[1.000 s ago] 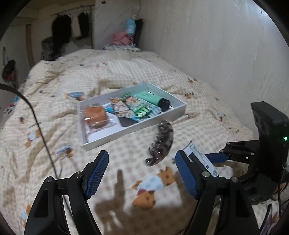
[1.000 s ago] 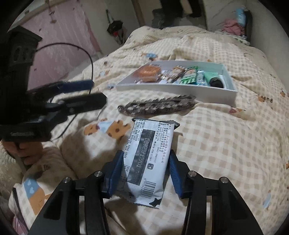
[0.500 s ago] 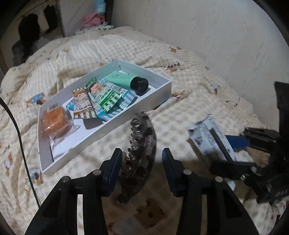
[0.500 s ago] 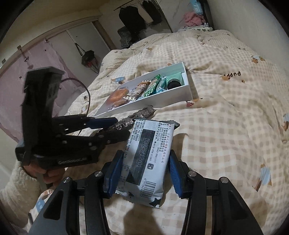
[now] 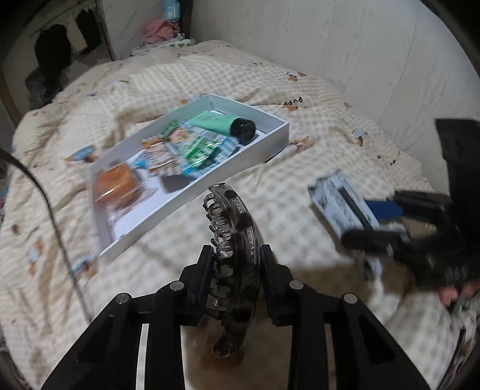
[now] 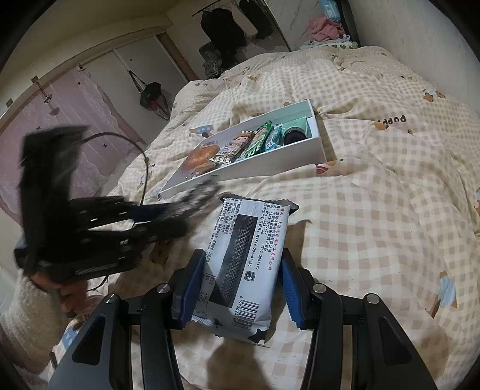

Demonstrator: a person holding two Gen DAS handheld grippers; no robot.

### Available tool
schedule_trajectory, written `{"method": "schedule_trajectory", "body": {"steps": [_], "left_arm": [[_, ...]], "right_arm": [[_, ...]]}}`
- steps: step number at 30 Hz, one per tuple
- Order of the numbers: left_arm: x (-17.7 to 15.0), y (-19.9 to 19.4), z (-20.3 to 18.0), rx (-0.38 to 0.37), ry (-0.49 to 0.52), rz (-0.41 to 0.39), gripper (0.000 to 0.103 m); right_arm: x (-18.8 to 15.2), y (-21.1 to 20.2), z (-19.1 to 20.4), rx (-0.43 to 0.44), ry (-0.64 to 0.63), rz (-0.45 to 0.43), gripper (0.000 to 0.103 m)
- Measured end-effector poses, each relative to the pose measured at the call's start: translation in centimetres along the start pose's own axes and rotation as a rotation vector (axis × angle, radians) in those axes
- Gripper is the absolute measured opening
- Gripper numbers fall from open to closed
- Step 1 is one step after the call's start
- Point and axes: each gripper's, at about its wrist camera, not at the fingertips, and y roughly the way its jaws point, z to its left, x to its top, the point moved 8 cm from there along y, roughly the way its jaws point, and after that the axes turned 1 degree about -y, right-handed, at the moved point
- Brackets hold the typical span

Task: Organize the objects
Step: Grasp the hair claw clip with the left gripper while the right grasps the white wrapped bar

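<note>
A dark tortoiseshell hair claw (image 5: pixel 237 228) is raised off the checked bedspread, and my left gripper (image 5: pixel 235 255) is shut on its lower half, pads pressing both sides. My right gripper (image 6: pixel 242 258) is shut on a white and black snack packet (image 6: pixel 249 255), barcode end toward the camera. Beyond both lies a white box (image 5: pixel 264 147) holding a green tube (image 5: pixel 219 121), several snack packets (image 5: pixel 192 150) and wrapped orange bread (image 5: pixel 117 183). From the right wrist view the left gripper (image 6: pixel 168 216) is blurred, with the claw (image 6: pixel 201 192) near the box's front wall (image 6: pixel 270 168).
The pale wall (image 5: pixel 360 60) runs close along the bed's right side. A black cable (image 5: pixel 51 210) trails over the bedspread at the left. A person's hand (image 6: pixel 69 297) grips the left tool. Clothes (image 6: pixel 324 27) are piled past the bed's far end.
My left gripper came over the hair claw, closed on it and lifted it off the bedspread. My right gripper rolled early on, still holding the packet.
</note>
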Motion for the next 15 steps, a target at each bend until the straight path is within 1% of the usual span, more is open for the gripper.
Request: {"method": "schedule_trajectory", "body": {"steps": [2, 5, 6, 8, 10, 11, 12, 15], "left_arm": [[-1.1, -1.3, 0.1, 0.003, -0.01, 0.007, 0.034], [-2.4, -2.2, -0.4, -0.031, -0.001, 0.045, 0.034], [-2.8, -2.4, -0.7, -0.054, 0.001, 0.06, 0.034], [-3.1, -2.7, -1.0, -0.126, -0.022, 0.078, 0.034], [-2.9, -3.3, -0.8, -0.197, -0.064, 0.058, 0.035], [-2.8, -3.4, -0.6, -0.216, -0.075, 0.051, 0.038], [-2.6, -3.5, -0.2, -0.215, -0.084, 0.041, 0.042], [-2.2, -3.2, 0.7, -0.194, -0.111, 0.036, 0.048]], "right_arm": [[0.0, 0.0, 0.0, 0.003, 0.002, 0.0, 0.05], [0.0, 0.0, 0.0, 0.005, 0.002, 0.001, 0.05], [0.0, 0.0, 0.0, 0.004, 0.002, 0.0, 0.05], [0.0, 0.0, 0.1, 0.007, 0.0, -0.002, 0.05], [-0.1, 0.1, 0.3, 0.037, 0.003, 0.011, 0.05], [-0.2, 0.2, 0.3, 0.048, 0.006, 0.018, 0.05], [-0.3, 0.3, 0.3, 0.048, 0.006, 0.02, 0.05], [-0.2, 0.2, 0.3, 0.054, 0.007, 0.015, 0.05]]}}
